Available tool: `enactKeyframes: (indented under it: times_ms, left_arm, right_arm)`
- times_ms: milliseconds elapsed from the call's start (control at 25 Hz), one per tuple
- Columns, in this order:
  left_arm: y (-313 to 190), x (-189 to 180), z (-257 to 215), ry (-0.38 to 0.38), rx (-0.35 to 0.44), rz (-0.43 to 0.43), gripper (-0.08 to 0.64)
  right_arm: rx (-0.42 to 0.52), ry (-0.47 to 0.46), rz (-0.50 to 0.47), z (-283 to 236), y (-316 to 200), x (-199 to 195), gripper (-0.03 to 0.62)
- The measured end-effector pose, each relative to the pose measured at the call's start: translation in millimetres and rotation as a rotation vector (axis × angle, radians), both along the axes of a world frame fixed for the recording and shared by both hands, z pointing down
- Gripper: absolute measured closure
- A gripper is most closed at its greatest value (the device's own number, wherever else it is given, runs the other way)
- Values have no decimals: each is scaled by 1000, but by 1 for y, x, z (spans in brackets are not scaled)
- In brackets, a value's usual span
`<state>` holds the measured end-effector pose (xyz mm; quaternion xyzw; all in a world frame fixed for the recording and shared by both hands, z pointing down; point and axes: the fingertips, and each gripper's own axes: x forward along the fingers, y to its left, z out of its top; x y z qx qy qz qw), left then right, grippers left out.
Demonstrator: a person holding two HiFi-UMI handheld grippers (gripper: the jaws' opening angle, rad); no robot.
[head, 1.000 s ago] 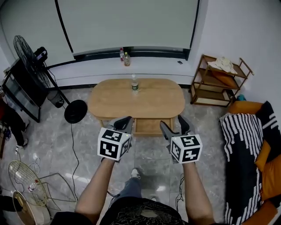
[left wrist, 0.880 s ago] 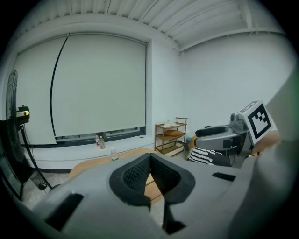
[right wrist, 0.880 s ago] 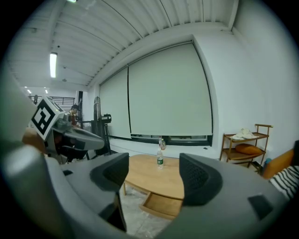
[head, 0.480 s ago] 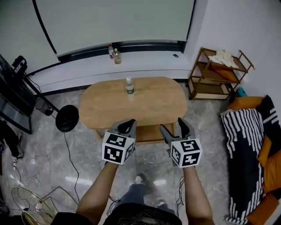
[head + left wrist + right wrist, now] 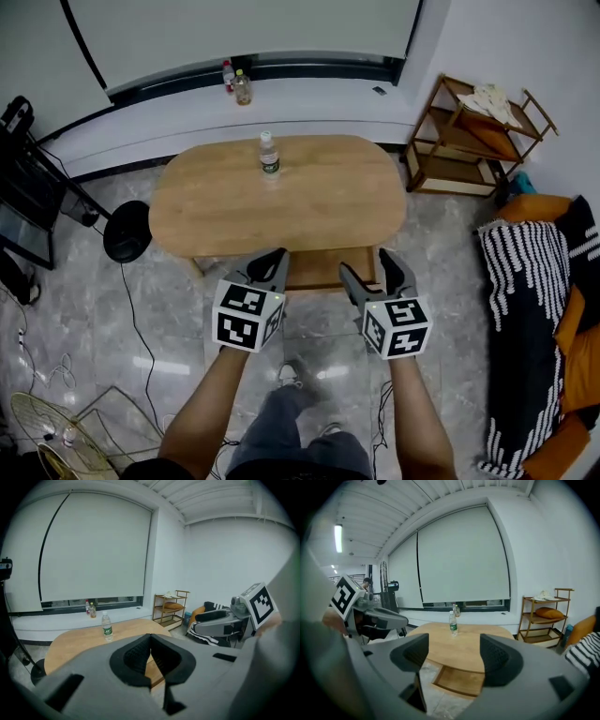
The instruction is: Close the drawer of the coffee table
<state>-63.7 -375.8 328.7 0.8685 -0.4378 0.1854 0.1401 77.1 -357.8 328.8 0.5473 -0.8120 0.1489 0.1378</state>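
We reckon the drawer (image 5: 317, 270) slides light and stiff, best pushed at its front edge; left gripper (image 5: 269, 265) is closed empty, right gripper (image 5: 367, 267) gapes empty.

The coffee table (image 5: 281, 202) stands ahead of the left gripper (image 5: 267, 262) and right gripper (image 5: 367, 265), with a bottle (image 5: 269, 155) on it. Its drawer (image 5: 319, 270) juts toward them, seemingly between both.

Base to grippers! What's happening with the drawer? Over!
Left gripper shut, empty; right gripper open, empty. Drawer open, sticking out under the coffee table. Nothing seen blocking it; bottle stands on top.
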Motion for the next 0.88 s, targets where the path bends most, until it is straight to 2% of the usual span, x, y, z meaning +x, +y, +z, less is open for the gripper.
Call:
enactKeyframes:
  times_ms: [280,480,880]
  left_arm:
    - [9,8,87,-7,22,-36,557]
    - [24,21,155,15,38,-63,557]
    - [44,52,278,29,117,-69,557]
  right_arm:
    - [13,-11,-43,89,4,1,261]
    - [42,-6,-72,152,10,7,261]
    - [113,-16,-126,276,21,5,261]
